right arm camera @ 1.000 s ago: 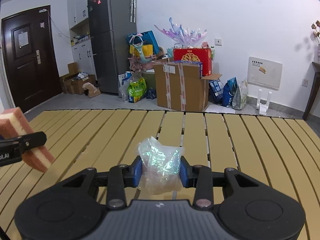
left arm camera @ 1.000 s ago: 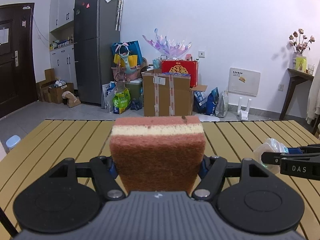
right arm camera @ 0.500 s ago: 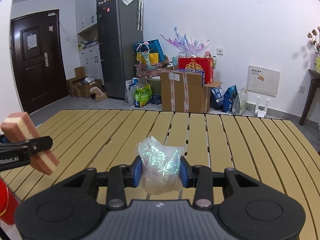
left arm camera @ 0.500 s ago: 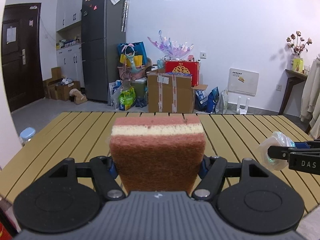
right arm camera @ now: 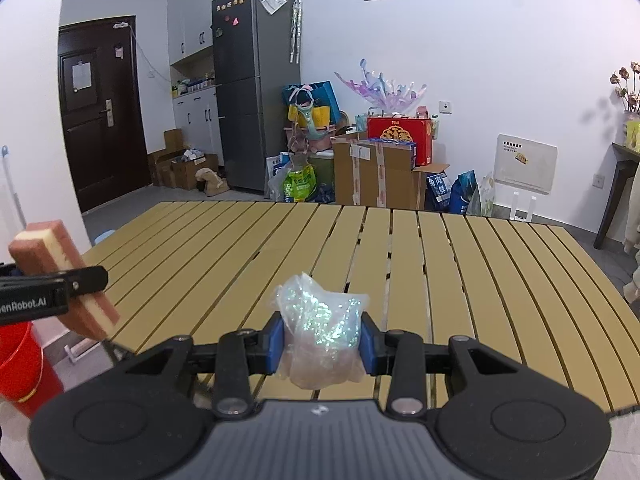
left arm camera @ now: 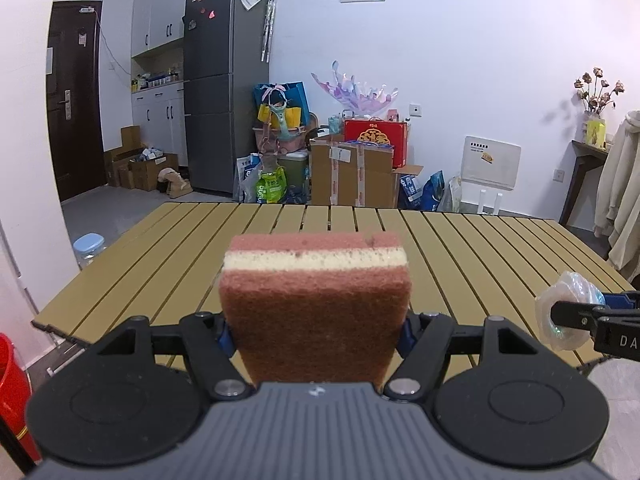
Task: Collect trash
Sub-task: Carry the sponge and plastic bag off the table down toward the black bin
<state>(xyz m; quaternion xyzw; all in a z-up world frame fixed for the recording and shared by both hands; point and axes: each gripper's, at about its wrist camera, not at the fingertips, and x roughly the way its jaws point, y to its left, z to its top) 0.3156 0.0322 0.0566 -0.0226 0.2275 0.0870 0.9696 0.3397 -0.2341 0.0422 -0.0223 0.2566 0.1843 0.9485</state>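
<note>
**Both grippers loaded, held above near table edge**

Left gripper (left arm camera: pixel 316 330): jaws clamped on pink-and-cream sponge (left arm camera: pixel 315 296), upright, gripped at both sides. Right gripper (right arm camera: pixel 322 346): blue pads (right arm camera: pixel 275 344) pressed against crumpled iridescent plastic wrapper (right arm camera: pixel 320 332). Both items off the slatted yellow table (right arm camera: pixel 420 264). Red bucket (right arm camera: pixel 18 364) on floor at lower left, beside table's near corner.

A sponge (left arm camera: pixel 316 304) with rusty pink-brown outer layers and a cream stripe between them, a clear crumpled plastic wrapper (right arm camera: pixel 320 332) glinting iridescent green, a tan slatted table (right arm camera: pixel 460 264) with dark gaps, and a bright red bucket (right arm camera: pixel 20 368).
</note>
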